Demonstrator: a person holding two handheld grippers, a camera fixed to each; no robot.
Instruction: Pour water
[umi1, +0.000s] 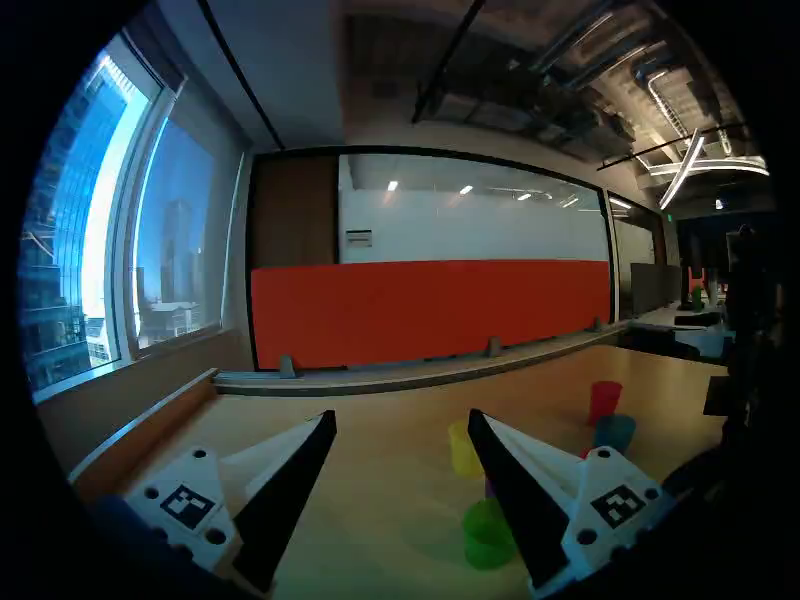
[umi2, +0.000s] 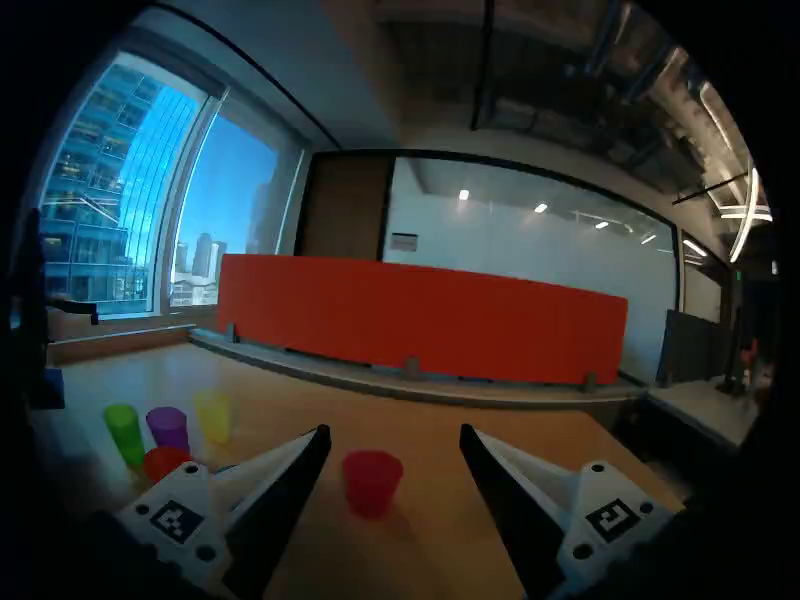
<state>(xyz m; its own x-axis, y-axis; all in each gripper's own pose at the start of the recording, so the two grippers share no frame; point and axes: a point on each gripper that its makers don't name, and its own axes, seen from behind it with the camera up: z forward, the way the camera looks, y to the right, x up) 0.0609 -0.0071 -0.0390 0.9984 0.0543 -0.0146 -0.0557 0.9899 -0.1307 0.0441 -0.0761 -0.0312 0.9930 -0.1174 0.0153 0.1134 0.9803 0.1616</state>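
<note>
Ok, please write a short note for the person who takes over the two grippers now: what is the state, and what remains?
Left gripper: open, holding nothing, over the table, facing a yellow cup and a green cup.
Right gripper: open, holding nothing. A red cup stands upright ahead of its fingers, not touched. A purple cup stands off to the side.
Done: no cup is grasped and no pouring is visible.
Left: grasp a cup and pour. Whether any cup holds water cannot be seen.
</note>
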